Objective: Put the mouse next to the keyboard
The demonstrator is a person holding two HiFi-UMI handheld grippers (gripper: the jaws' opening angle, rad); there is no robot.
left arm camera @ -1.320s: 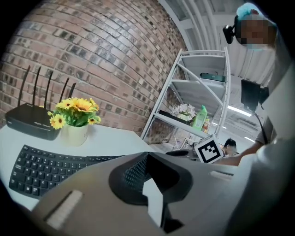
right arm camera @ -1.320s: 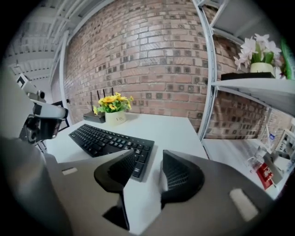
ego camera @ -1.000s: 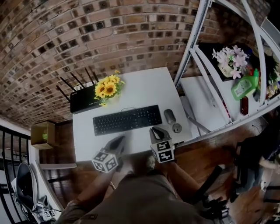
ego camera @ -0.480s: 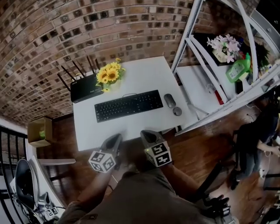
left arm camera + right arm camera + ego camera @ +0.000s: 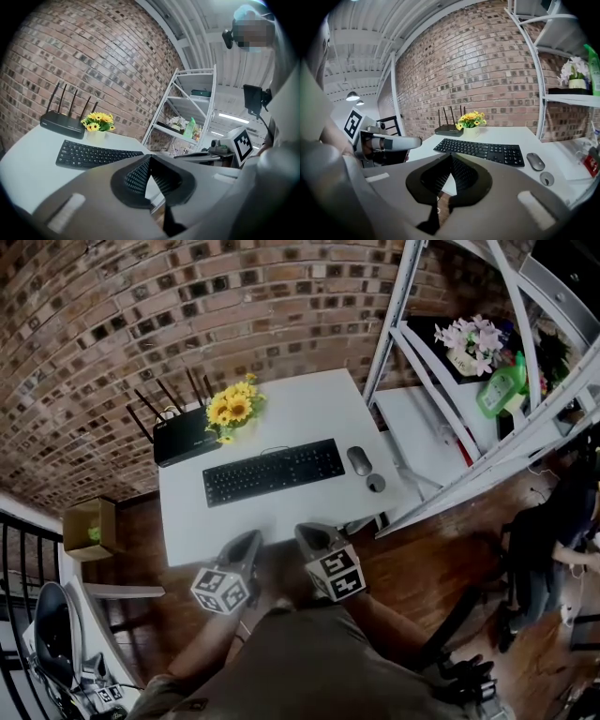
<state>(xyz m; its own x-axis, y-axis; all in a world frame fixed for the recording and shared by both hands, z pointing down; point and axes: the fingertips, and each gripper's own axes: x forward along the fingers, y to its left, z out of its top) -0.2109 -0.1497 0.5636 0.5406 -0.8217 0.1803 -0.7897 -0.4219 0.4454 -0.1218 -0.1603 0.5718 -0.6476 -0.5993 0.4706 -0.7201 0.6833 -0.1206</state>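
A grey mouse (image 5: pixel 359 460) lies on the white table (image 5: pixel 309 409) just right of the black keyboard (image 5: pixel 272 472); the right gripper view shows the same mouse (image 5: pixel 535 161) beside the keyboard (image 5: pixel 480 151). Both grippers hang in front of the table's near edge, off its surface. My left gripper (image 5: pixel 251 538) is shut and empty, and in its own view (image 5: pixel 149 157) the keyboard (image 5: pixel 96 154) lies ahead. My right gripper (image 5: pixel 305 532) is also shut, with nothing between its pads (image 5: pixel 451 157).
A small round grey disc (image 5: pixel 376 483) sits near the mouse. At the table's back stand a black router (image 5: pixel 183 437) and a pot of yellow flowers (image 5: pixel 232 413). A white metal shelf rack (image 5: pixel 450 418) stands to the right, and a cardboard box (image 5: pixel 89 529) to the left on the floor.
Both grippers have drawn back from the table's front edge toward the person. The right gripper, earlier over the edge near the mouse, is now off the table.
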